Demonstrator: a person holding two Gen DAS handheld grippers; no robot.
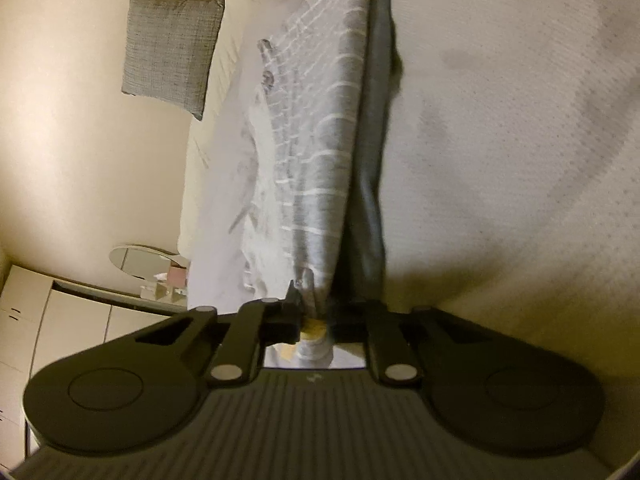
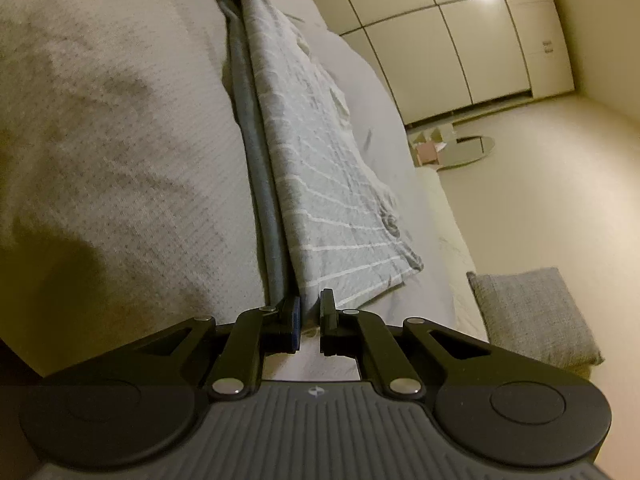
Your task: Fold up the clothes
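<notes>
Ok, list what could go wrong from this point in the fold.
1. The striped garment is stretched between the right gripper and the left gripper; only a narrow edge sits in each, so either end may slip out.
2. One side drapes over the bed, so the layers could shift and the fold come out skewed.

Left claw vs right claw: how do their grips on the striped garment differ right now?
Left claw: only one finger shows clearly, the other is lost in shadow, and the striped garment bunches thickly between them. Right claw: both fingers show, a narrow gap apart, pinching a thin fabric edge. A blue pad shows on the right claw's finger; none is visible on the left. Shared: each grips one end of the garment, stretched between them above the bed.
</notes>
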